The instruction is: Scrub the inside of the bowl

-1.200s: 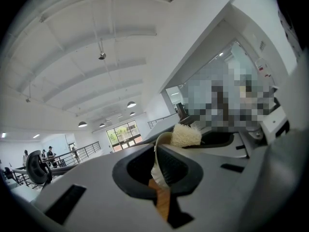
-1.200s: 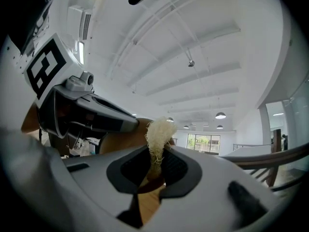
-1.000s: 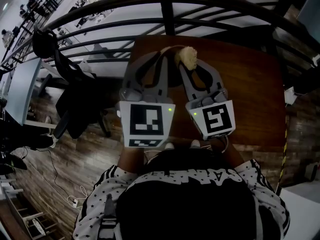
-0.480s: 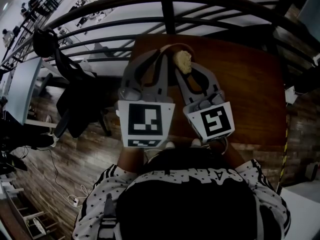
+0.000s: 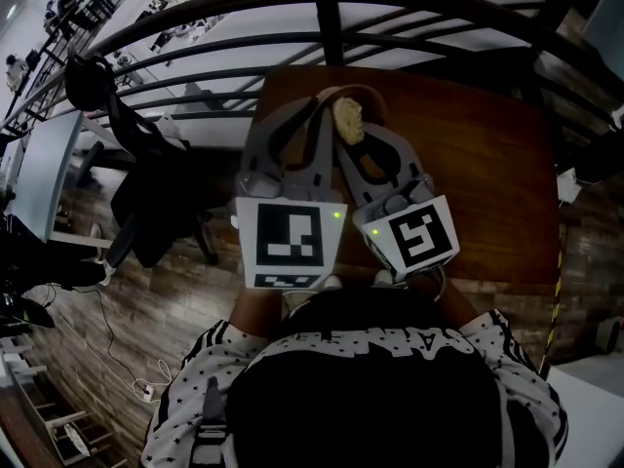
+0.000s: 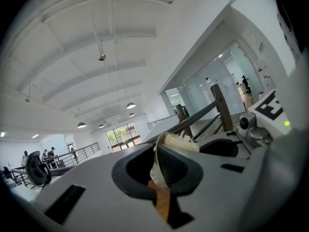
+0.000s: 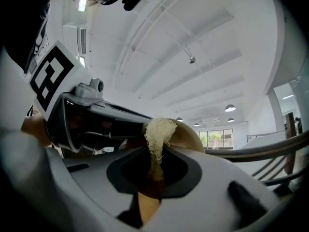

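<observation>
Brown table (image 5: 487,164) under bowl (image 7: 186,133); black railing (image 5: 409,8) beyond.

The bench (image 5: 487,164) is dark reddish-brown wood with a plain, smooth top. Its far edge stands just beside a black railing (image 5: 390,13), and plank floor (image 5: 146,300) shows past its left side. A bowl (image 5: 369,93) sits over the far left part; whether it touches the wood cannot be told.

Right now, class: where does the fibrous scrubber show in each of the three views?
Head view: scrubber, top centre, against the bowl.
Left gripper view: centre, beside the bowl rim.
Right gripper view: centre, clamped in the right gripper.
Shared landmark: the bowl.
</observation>
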{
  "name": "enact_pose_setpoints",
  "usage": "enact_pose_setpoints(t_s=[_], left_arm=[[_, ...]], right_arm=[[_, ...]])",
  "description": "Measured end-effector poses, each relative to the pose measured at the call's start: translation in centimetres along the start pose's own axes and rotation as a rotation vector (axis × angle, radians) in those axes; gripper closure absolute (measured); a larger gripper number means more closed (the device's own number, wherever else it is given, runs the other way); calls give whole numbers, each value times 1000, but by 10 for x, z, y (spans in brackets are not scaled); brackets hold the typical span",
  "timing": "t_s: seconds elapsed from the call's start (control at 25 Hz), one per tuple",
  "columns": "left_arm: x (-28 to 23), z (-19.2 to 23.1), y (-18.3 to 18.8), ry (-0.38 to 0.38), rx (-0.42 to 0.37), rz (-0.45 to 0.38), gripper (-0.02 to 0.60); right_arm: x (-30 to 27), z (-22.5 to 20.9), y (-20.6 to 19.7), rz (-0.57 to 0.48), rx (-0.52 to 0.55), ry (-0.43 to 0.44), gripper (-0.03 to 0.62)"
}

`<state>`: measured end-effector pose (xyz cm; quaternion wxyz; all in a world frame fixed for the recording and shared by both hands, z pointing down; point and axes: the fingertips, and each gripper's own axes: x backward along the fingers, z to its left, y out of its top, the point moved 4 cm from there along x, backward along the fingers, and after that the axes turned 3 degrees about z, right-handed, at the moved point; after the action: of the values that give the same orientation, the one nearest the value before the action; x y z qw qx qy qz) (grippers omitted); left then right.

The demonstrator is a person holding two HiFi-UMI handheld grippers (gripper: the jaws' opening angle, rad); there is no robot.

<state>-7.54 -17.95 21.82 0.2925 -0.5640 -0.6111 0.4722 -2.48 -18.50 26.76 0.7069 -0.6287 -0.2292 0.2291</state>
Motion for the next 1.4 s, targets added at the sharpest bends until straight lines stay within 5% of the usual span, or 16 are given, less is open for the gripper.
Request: enact_pose_setpoints(t_s=[0.8,1.04,1.24,1.4], left_arm=[[1,5,-8,-9,43,8,557],[4,16,-11,21,61,9,558],[10,31,-20,46,84,27,558],[20,40,-20,25,127,9,558]], right_arm=[[2,-23,-1,-6,-15,-75,531],[15,-9,20,-109,-28,92,531],[30,-11,62,-185,60,112,531],[34,-29,78,-189,251,99,531]])
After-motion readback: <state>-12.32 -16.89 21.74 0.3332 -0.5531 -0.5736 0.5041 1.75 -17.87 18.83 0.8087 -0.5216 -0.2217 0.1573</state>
